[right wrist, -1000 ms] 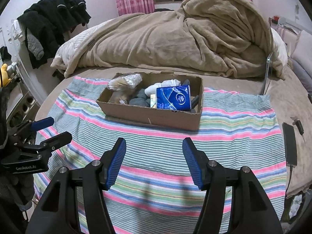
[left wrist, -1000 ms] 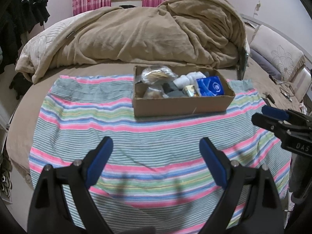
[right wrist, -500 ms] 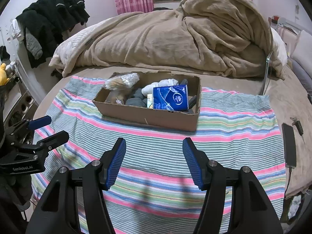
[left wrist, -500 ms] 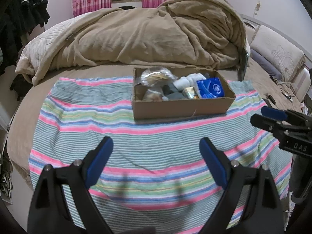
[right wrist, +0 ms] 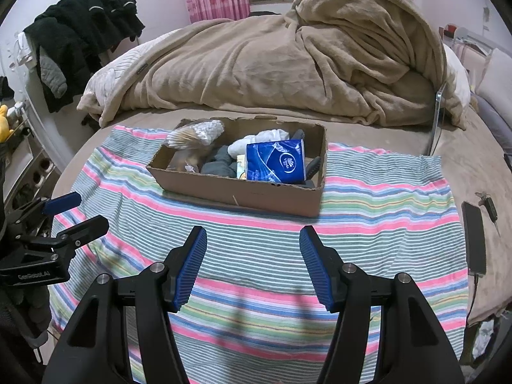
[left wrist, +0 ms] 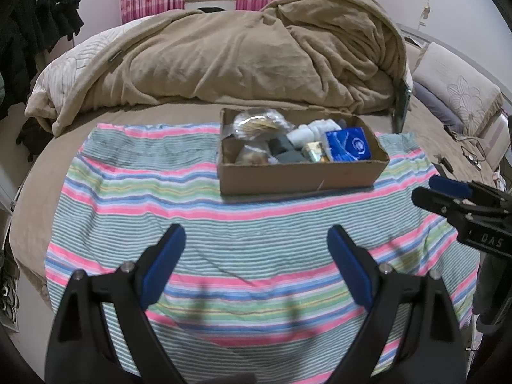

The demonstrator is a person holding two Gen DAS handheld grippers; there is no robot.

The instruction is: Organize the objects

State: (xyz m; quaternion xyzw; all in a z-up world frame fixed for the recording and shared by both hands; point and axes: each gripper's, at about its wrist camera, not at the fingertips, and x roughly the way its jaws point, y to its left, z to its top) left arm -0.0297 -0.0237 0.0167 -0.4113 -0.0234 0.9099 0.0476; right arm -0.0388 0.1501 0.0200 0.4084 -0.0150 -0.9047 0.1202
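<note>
Shallow brown cardboard box (right wrist: pixel 243 188) sitting on striped multicolour cloth (right wrist: pixel 368 224) spread over bed, at 12 o'clock from both grippers.

Holding blue plastic tissue pack (right wrist: pixel 276 160) at 3 o'clock end, clear bag of cotton swabs (right wrist: pixel 195 134) at 9 o'clock end, grey and white rolled socks (right wrist: pixel 220 161) between. All packed inside walls; cloth around box lying bare.

Left gripper (left wrist: pixel 256 249) hovering wide apart, gripping nothing. Right gripper (right wrist: pixel 252 256) likewise, gap moderate, hanging over cloth short of box.

Fitting either unpacking ahead or packing finished.
</note>
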